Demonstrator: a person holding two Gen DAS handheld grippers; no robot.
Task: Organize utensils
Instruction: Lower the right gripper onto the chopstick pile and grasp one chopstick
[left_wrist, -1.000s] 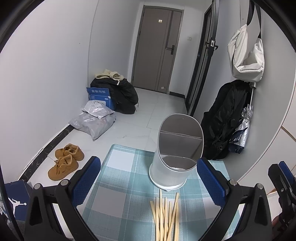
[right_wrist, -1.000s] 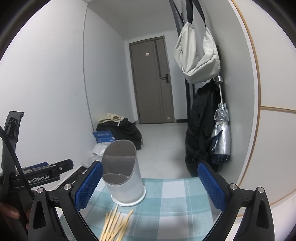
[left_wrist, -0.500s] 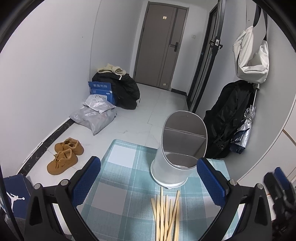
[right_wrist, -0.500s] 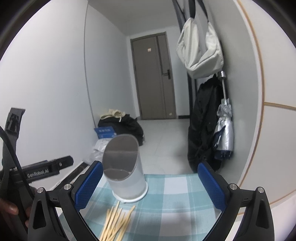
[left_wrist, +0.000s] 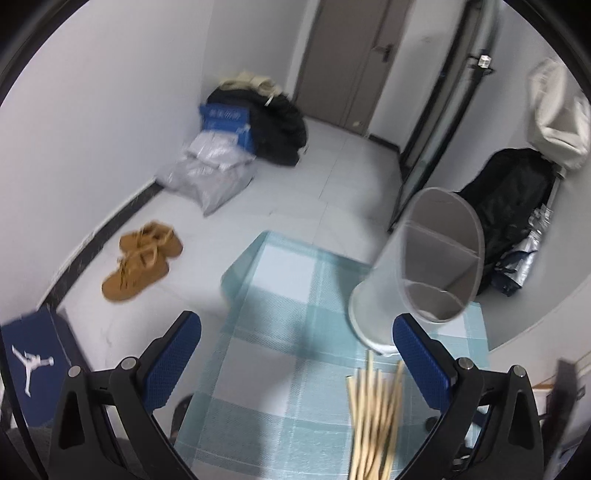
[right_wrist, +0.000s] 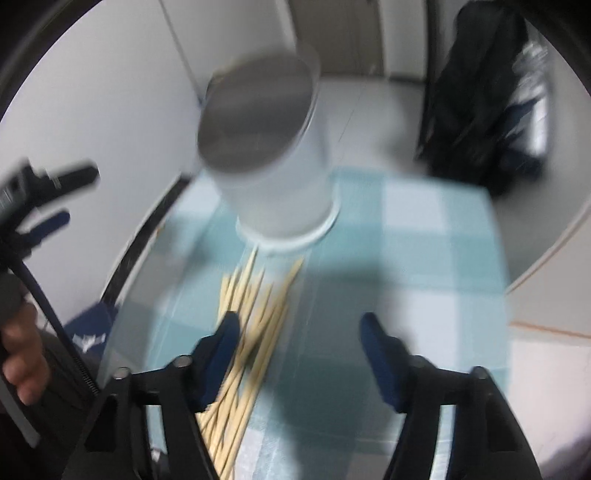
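Right gripper (right_wrist: 297, 332): fingers spread wide, empty, its left finger over the chopsticks (right_wrist: 251, 314). These lie on the table (right_wrist: 424, 258), their tips against the holder (right_wrist: 273, 155) ahead. Left gripper (left_wrist: 297, 354): wide, empty. Risk: an off-centre closure scatters the loose sticks.

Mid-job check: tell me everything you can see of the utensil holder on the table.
The utensil holder is a pale, frosted-looking cylinder, seemingly plastic, standing upright on a wider white base ring. Its rim is cut on a slant, high at the back and low at the front, and a divider wall splits the grey inside into compartments that look empty. It stands on the checked tablecloth, toward the far edge. The chopsticks lie flat just in front, tips at or very near its base. Neither tool touches it.
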